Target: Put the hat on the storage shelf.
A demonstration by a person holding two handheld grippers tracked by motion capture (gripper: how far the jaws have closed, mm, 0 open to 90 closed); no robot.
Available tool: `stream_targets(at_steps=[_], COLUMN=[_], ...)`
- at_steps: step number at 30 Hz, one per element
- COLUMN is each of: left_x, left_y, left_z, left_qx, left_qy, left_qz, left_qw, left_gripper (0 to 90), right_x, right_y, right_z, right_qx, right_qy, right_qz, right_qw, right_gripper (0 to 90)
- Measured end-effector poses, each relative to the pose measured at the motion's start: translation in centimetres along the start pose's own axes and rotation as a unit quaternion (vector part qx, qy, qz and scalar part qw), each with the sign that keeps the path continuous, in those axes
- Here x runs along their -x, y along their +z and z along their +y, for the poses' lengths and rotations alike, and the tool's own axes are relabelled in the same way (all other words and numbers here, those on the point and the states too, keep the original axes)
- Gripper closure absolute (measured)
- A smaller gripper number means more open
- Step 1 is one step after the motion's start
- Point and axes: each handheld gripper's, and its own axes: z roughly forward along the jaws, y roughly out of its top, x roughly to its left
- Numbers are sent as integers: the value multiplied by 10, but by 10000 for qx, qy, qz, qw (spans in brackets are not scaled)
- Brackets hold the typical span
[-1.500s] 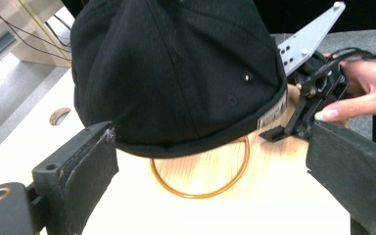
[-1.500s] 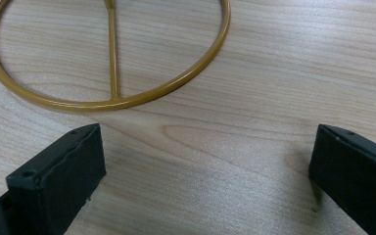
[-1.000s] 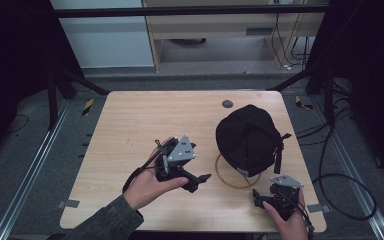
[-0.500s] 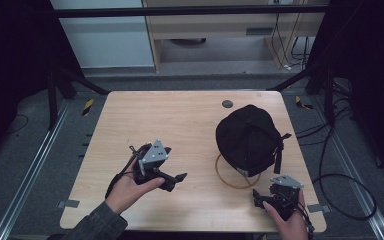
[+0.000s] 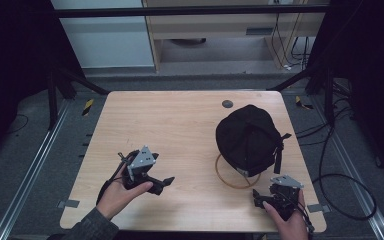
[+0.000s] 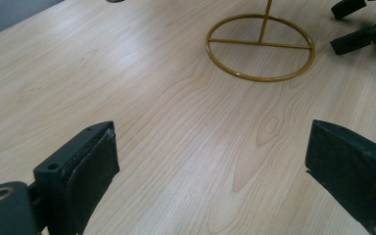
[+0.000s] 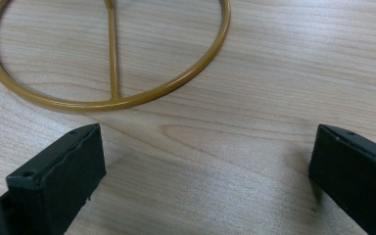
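A black cap (image 5: 250, 138) sits on a gold wire stand whose ring base (image 5: 234, 178) rests on the wooden table (image 5: 180, 125) at the right. In the left gripper view the ring base (image 6: 260, 47) lies ahead with its upright rod. My left gripper (image 5: 166, 183) is held at the table's front left, open, nothing between its jaws (image 6: 210, 171). At the front right, just short of the ring, my right gripper (image 5: 256, 198) is open and empty too. In the right gripper view the ring base (image 7: 107, 58) lies close ahead of my right gripper (image 7: 205, 181).
A small dark round disc (image 5: 227, 104) is set in the table near its far edge. Black cables (image 5: 330, 165) hang off the right side. Metal frame rails (image 5: 30, 170) run along both sides on the floor. The far left and middle of the table are bare wood.
My left gripper has drawn back toward the front left of the table, away from the cap. The right gripper has stayed in place.
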Motion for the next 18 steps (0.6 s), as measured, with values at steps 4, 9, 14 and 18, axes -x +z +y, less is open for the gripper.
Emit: stream_targets(at_steps=[4, 9, 14, 18], left_x=[-2, -9, -16, -24], left_y=[0, 2, 2, 2], left_z=[-8, -19, -32, -47], left_qx=[-46, -199, -309, -419], left_qy=[-64, -105, -223, -362], left_qz=[20, 41, 26, 95], left_qw=[10000, 9997, 9993, 9984], left_gripper=[52, 52, 49, 47], right_x=[0, 0, 0, 0], right_y=[0, 0, 0, 0], right_z=[0, 0, 0, 0], right_qx=[0, -1, -1, 0], right_qy=[-2, 0, 0, -1], right_qz=[0, 0, 0, 1], right_qw=[10000, 10000, 10000, 10000], right_gripper=[4, 4, 4, 4])
